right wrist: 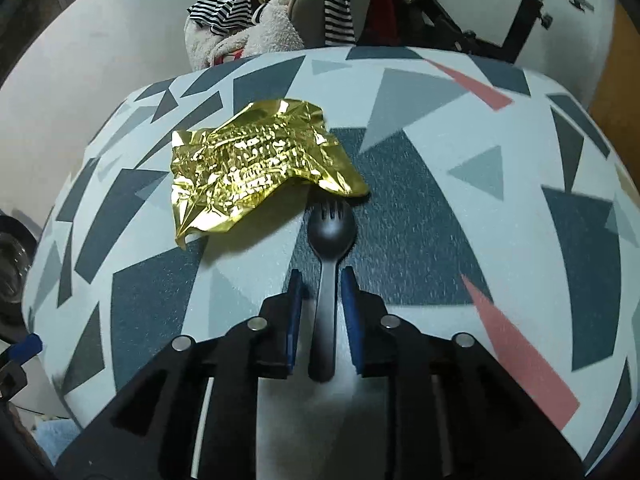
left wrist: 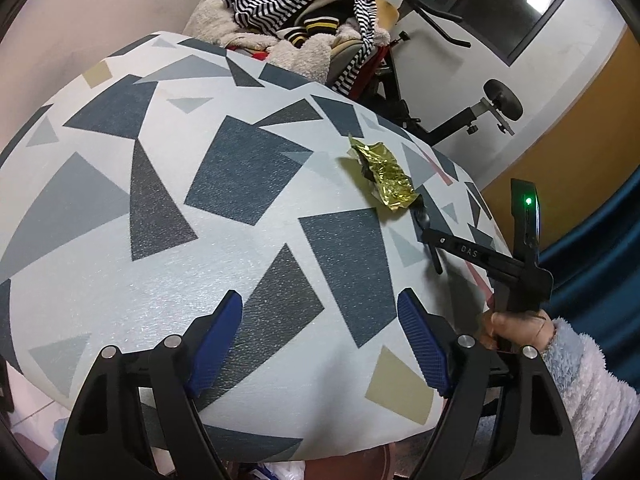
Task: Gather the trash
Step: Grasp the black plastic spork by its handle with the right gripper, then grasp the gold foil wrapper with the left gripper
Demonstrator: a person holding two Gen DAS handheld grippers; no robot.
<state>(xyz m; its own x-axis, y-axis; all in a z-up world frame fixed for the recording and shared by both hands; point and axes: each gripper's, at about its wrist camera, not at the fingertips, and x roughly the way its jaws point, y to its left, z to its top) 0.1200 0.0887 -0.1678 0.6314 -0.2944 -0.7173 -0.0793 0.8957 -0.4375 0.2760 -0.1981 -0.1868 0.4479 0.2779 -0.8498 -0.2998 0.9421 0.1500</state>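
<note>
A crumpled gold foil wrapper [right wrist: 256, 172] lies on the patterned tablecloth [right wrist: 440, 208]; it also shows in the left wrist view [left wrist: 382, 174] at the right side of the table. A black plastic spork [right wrist: 326, 280] lies just below the wrapper, its handle between the blue pads of my right gripper [right wrist: 322, 284]. The jaws stand narrowly apart around the handle, with small gaps on both sides. My left gripper [left wrist: 320, 312] is open and empty over the table's near part. The right gripper also shows in the left wrist view [left wrist: 434, 248], held by a hand.
A pile of clothes with a striped garment [left wrist: 296, 4] sits beyond the table's far edge. An exercise machine's black frame [left wrist: 452, 120] stands behind to the right. The table edge [right wrist: 52, 320] drops off at the left.
</note>
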